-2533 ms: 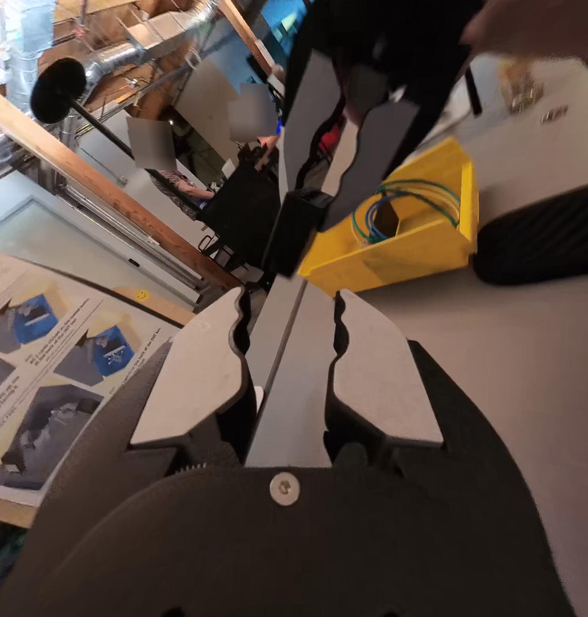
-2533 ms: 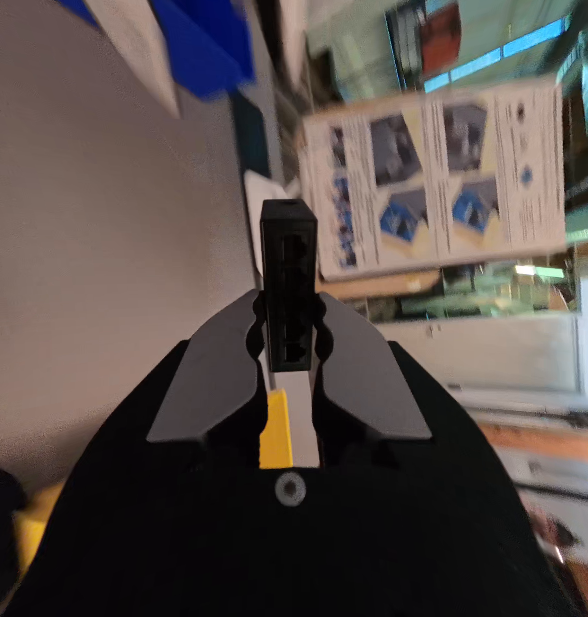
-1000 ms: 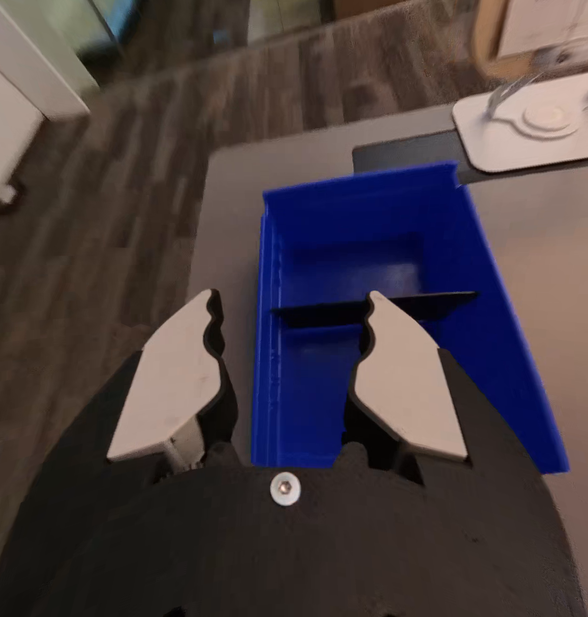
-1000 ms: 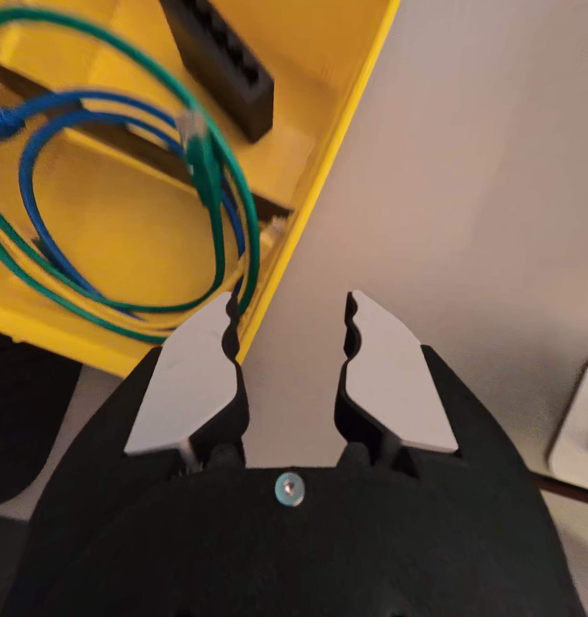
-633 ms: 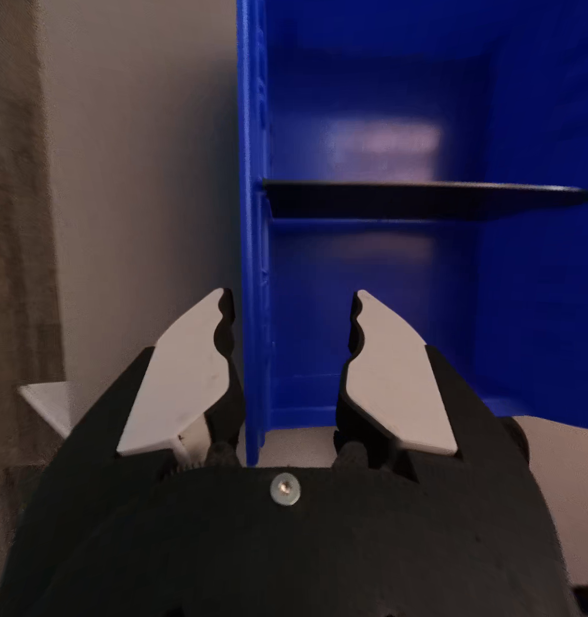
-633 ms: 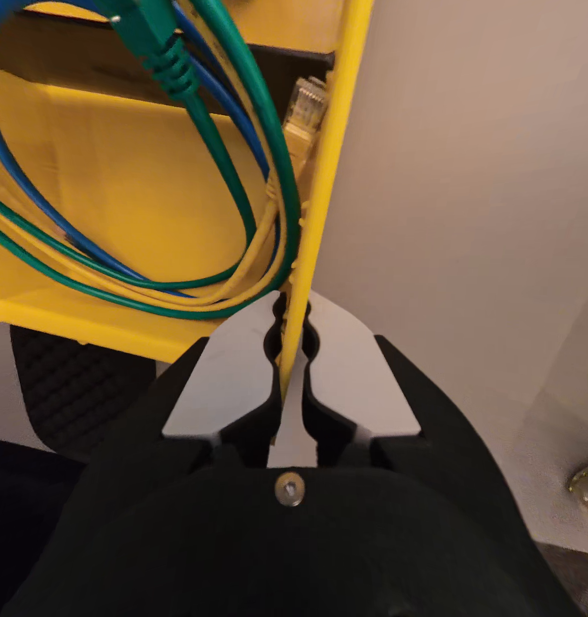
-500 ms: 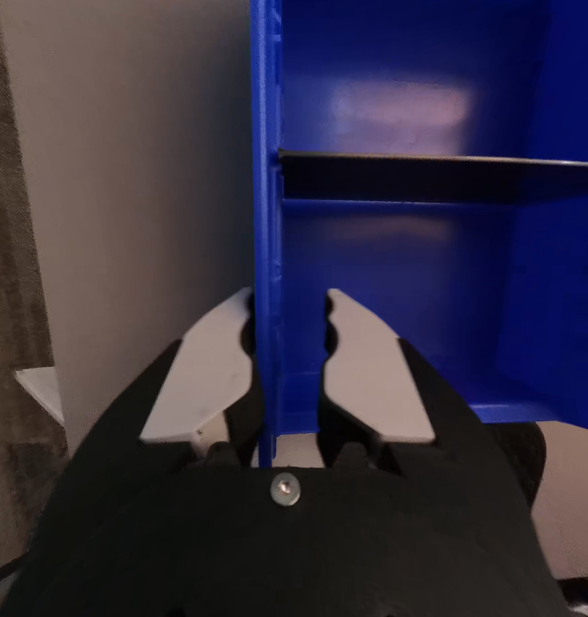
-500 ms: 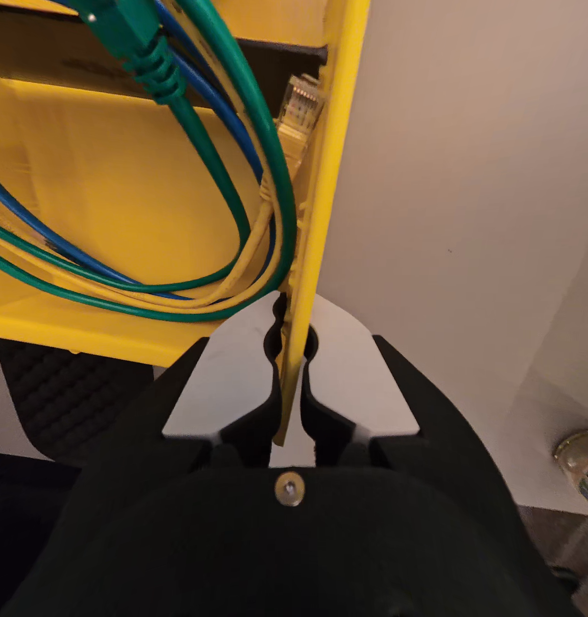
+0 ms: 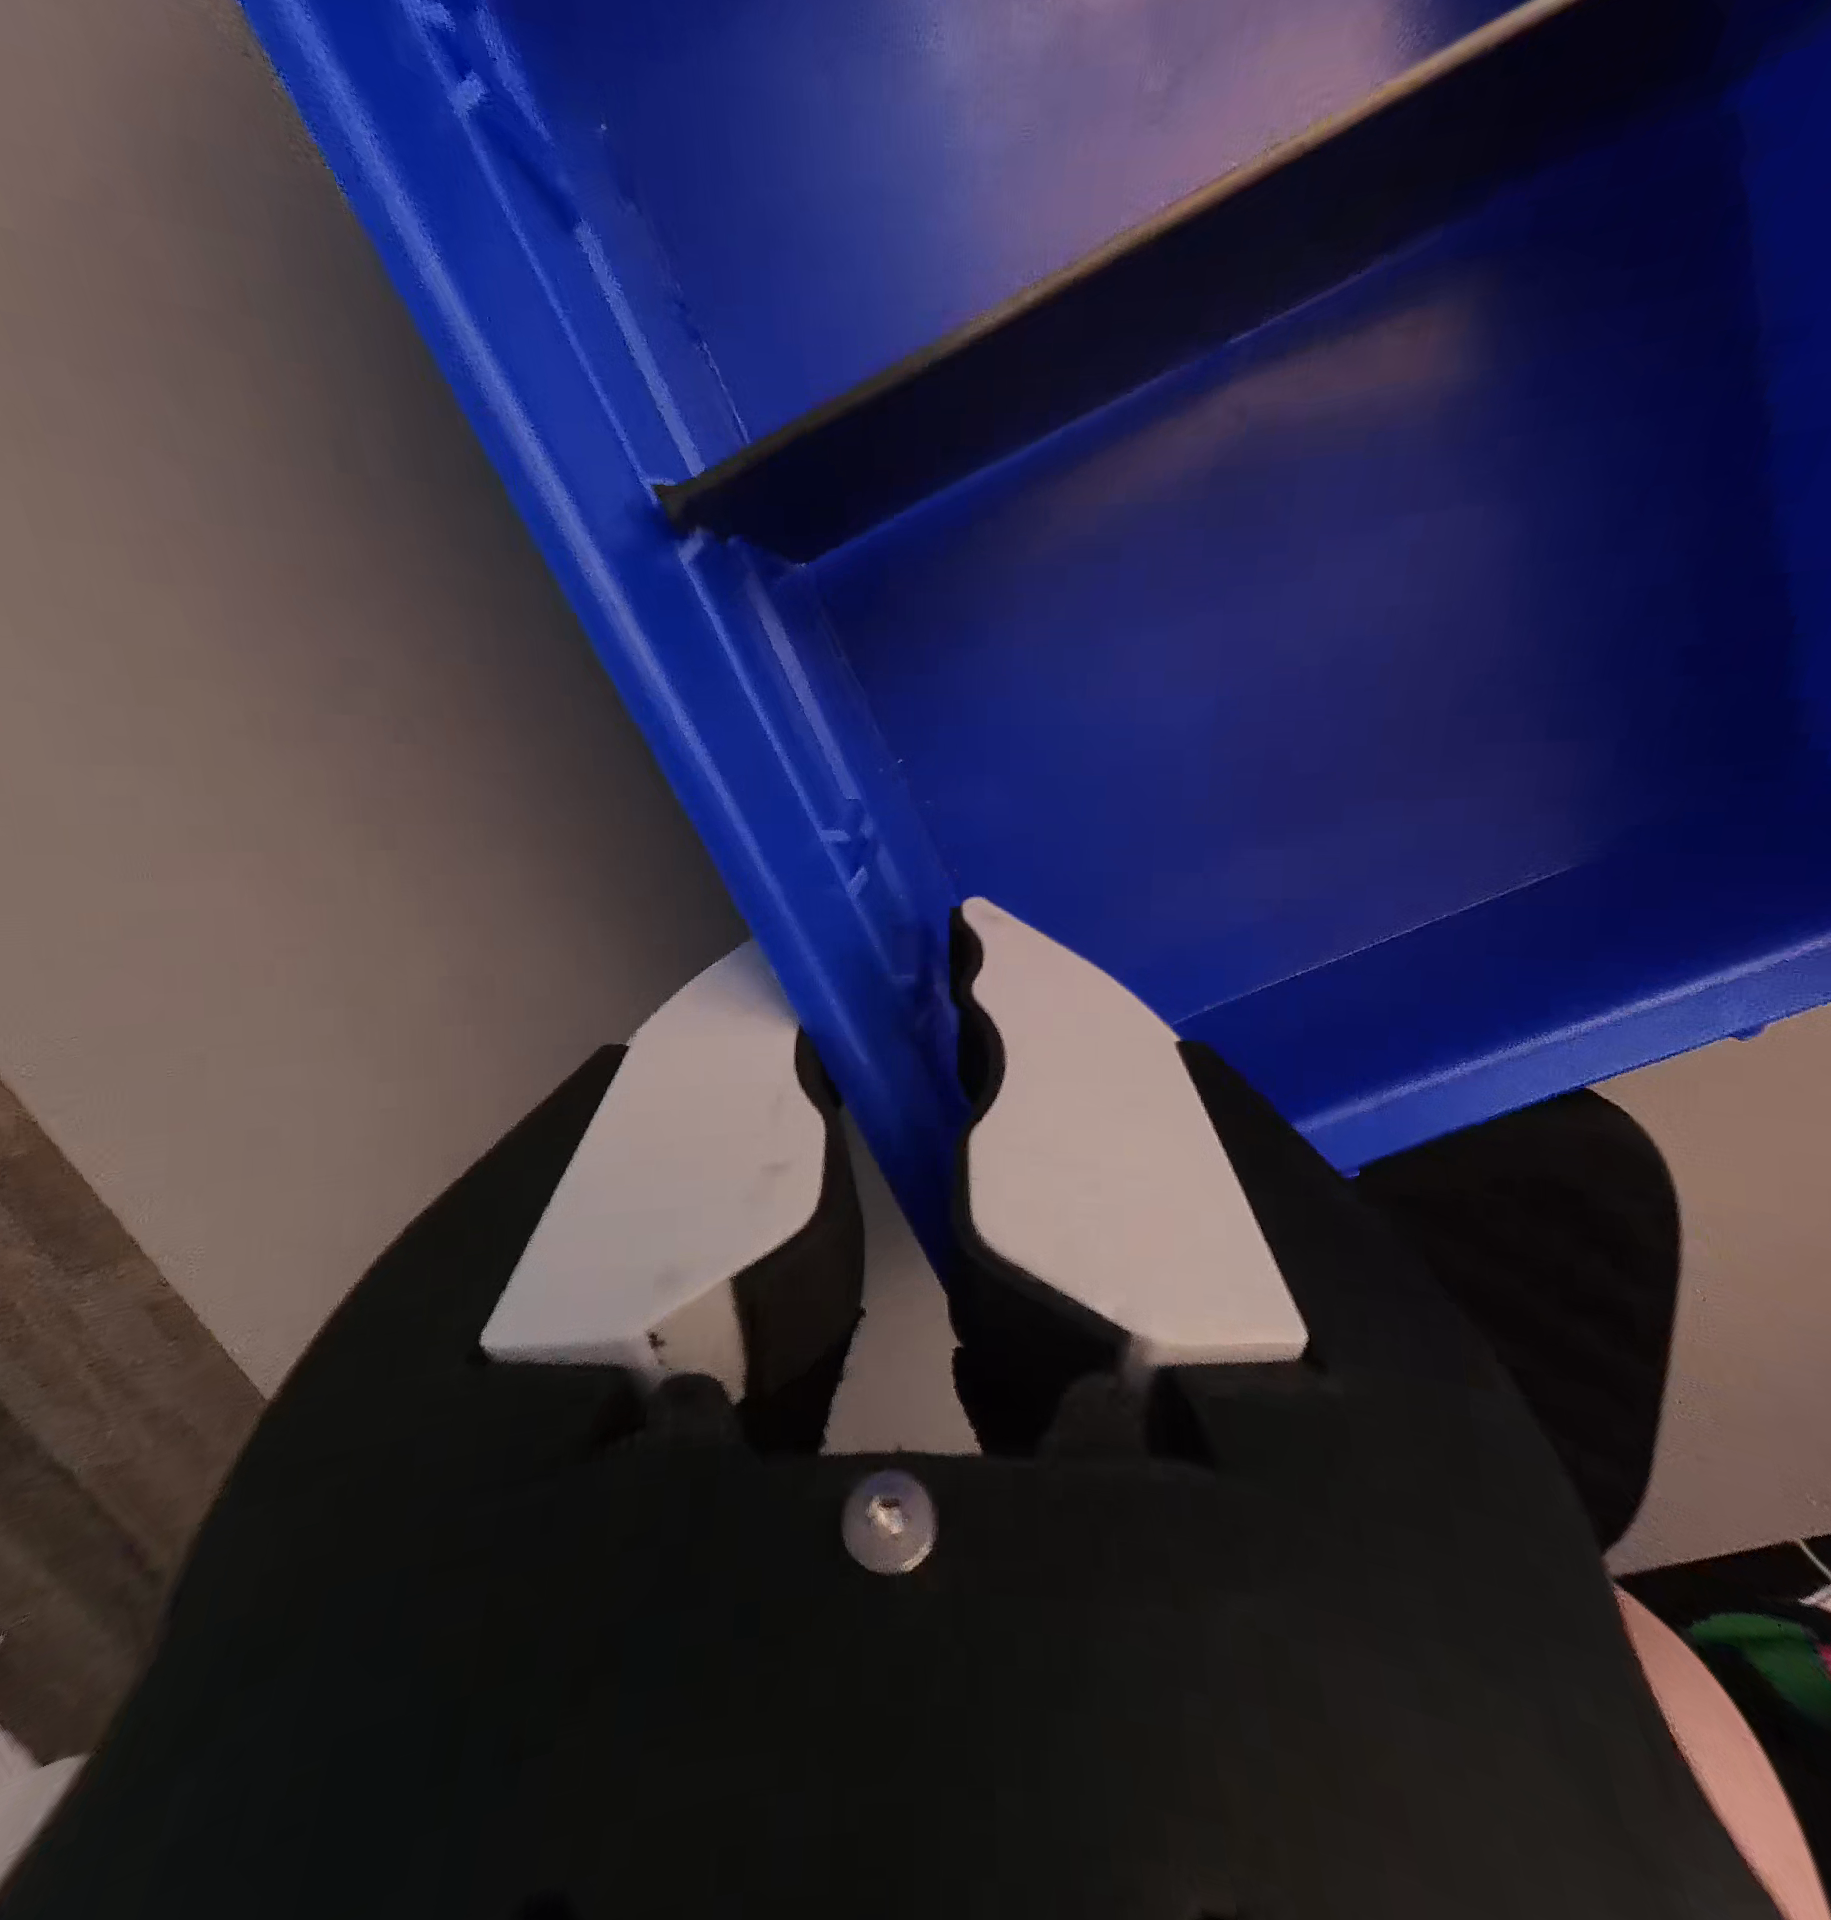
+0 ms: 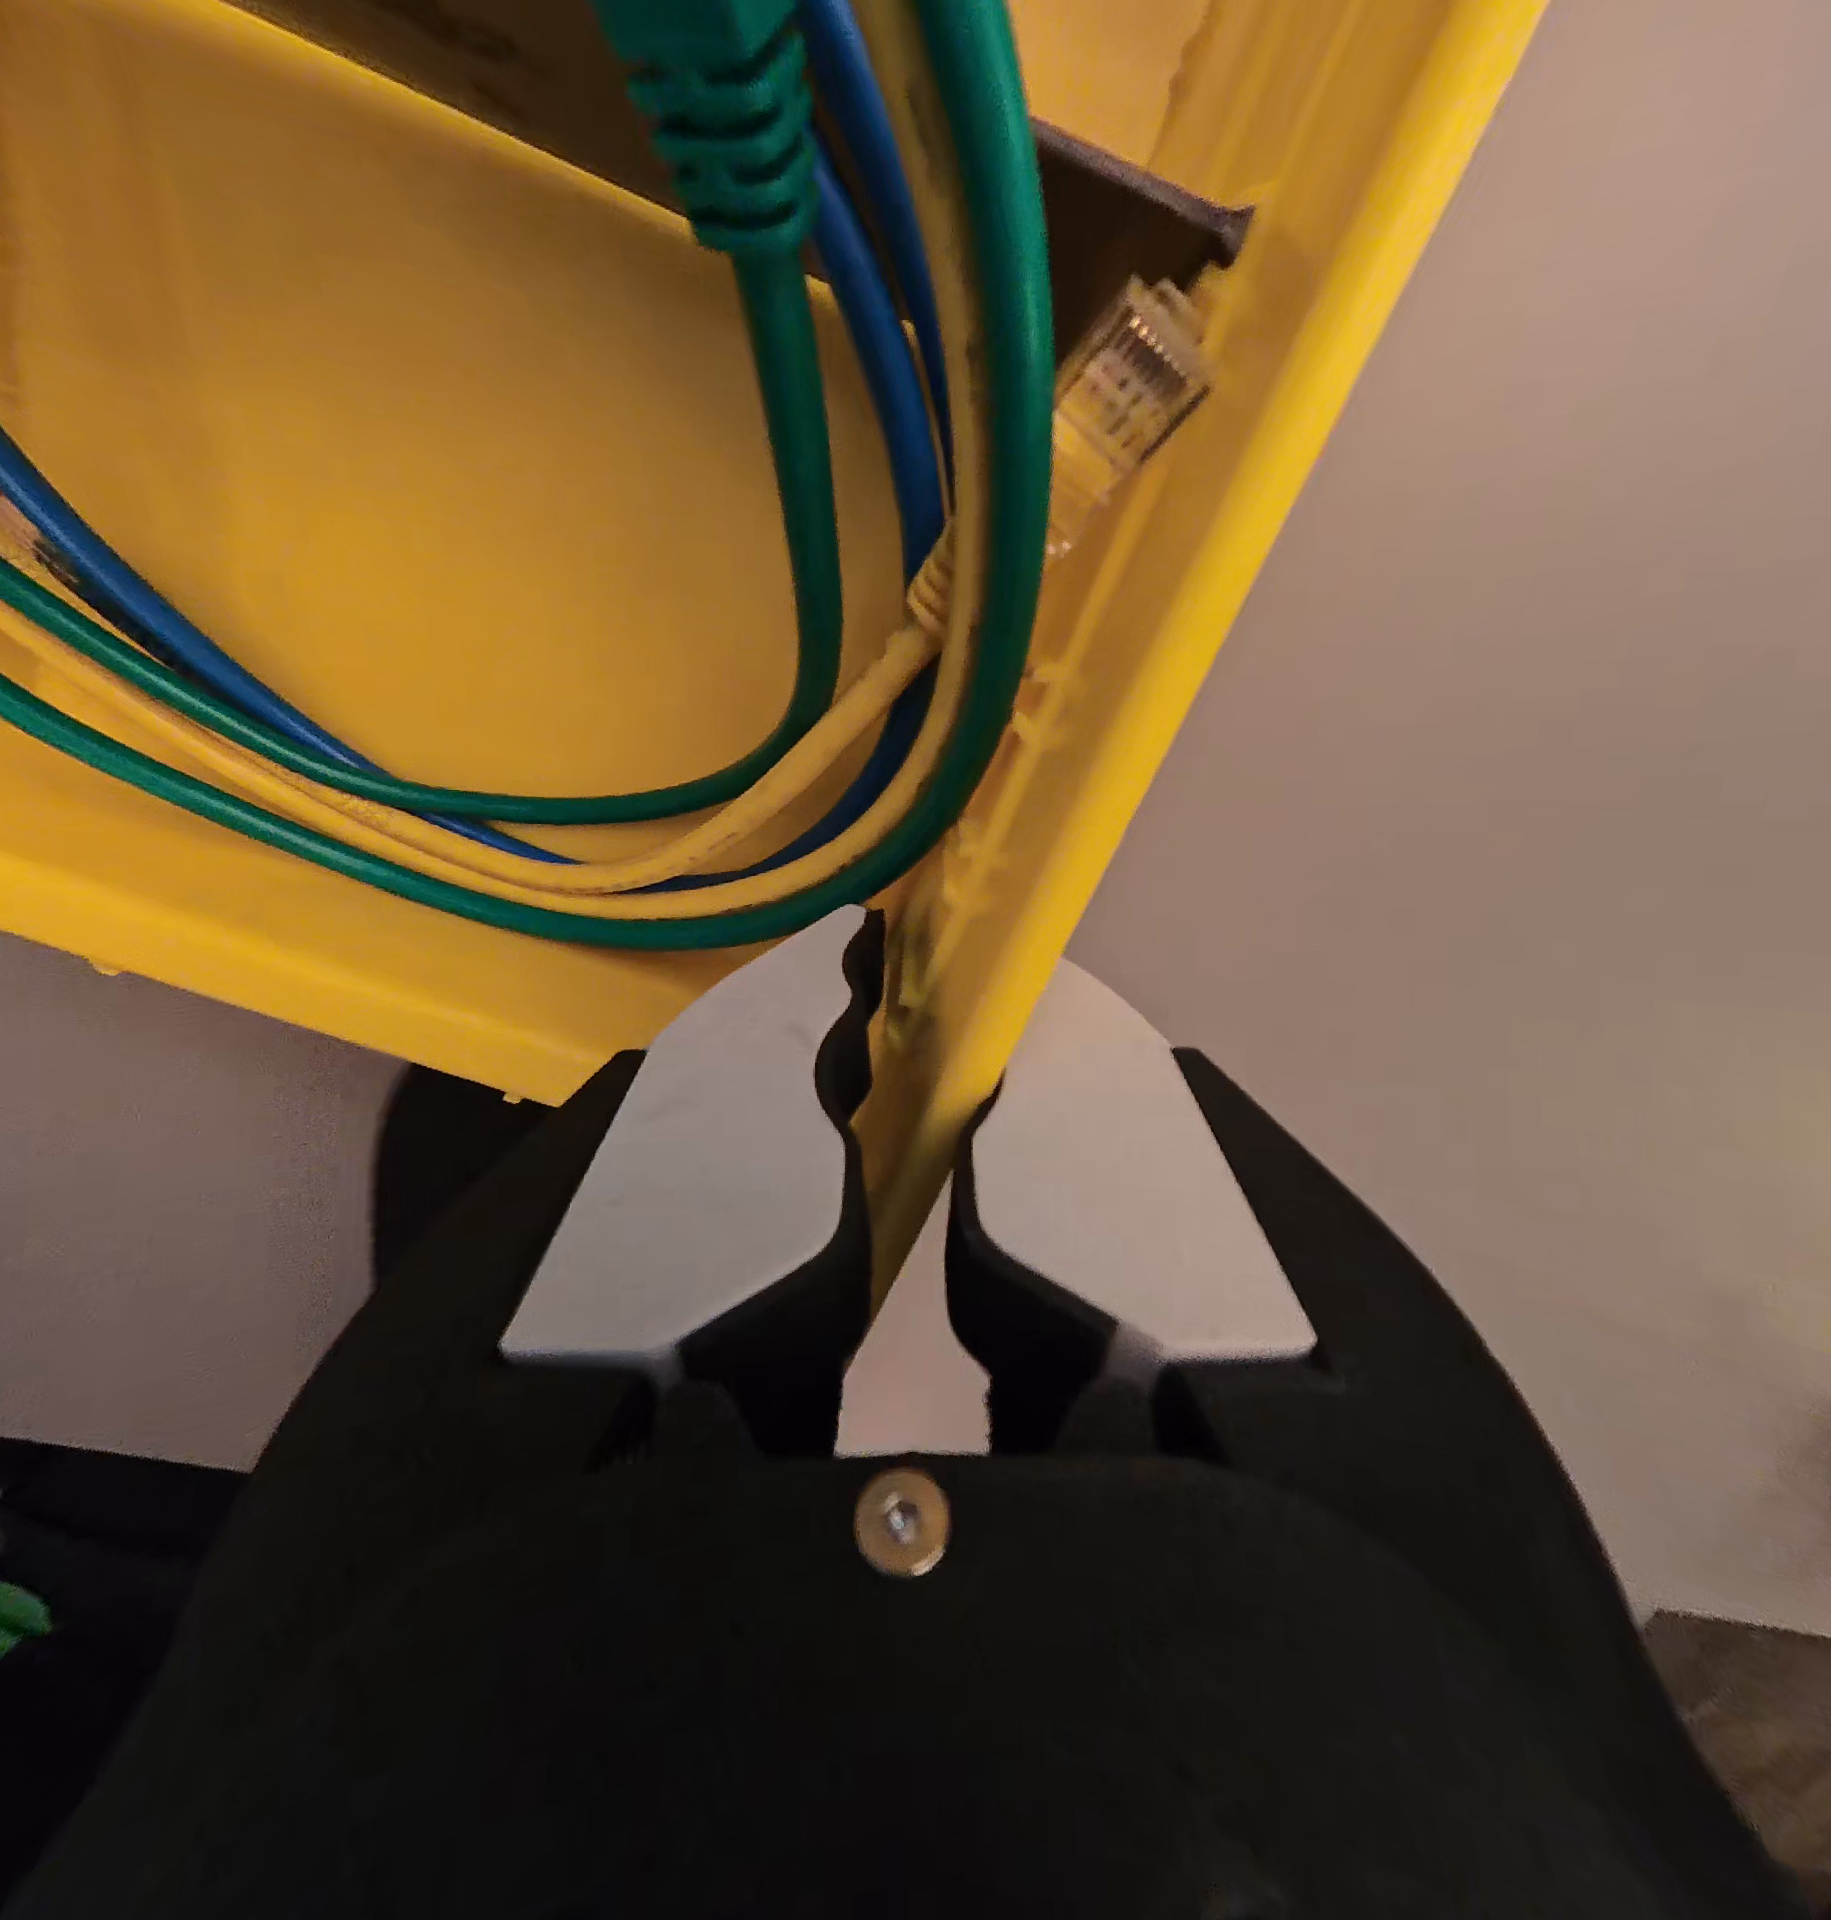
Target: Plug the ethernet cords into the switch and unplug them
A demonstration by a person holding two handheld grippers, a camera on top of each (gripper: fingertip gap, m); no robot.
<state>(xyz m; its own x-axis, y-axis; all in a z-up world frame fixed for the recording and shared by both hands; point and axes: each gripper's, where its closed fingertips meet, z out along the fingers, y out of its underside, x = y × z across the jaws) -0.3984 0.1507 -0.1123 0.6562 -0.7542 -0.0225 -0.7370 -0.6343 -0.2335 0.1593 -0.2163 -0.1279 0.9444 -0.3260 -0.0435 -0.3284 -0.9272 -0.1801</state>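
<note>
In the left wrist view my left gripper (image 9: 890, 997) is shut on the left side wall of an empty blue bin (image 9: 1306, 727) with a black divider (image 9: 1150, 301). In the right wrist view my right gripper (image 10: 942, 997) is shut on the right side wall of a yellow bin (image 10: 1254, 499). Coiled green (image 10: 1004, 436), blue (image 10: 890, 343) and yellow (image 10: 786, 790) ethernet cords lie in that bin, with a green plug boot (image 10: 734, 135) and a clear plug (image 10: 1129, 395) near the wall. The switch is out of view.
Both bins rest on a light grey table (image 9: 267, 623), which also shows in the right wrist view (image 10: 1513, 831). A dark rounded pad (image 9: 1545, 1299) lies at the blue bin's near corner. Wood floor (image 9: 49, 1299) shows past the table's left edge. The grippers' ends are close to 65 centimetres from one another.
Both grippers came down onto the bin walls and closed on them. Since half a second ago both bins appear rotated in their views, near ends swung toward each other.
</note>
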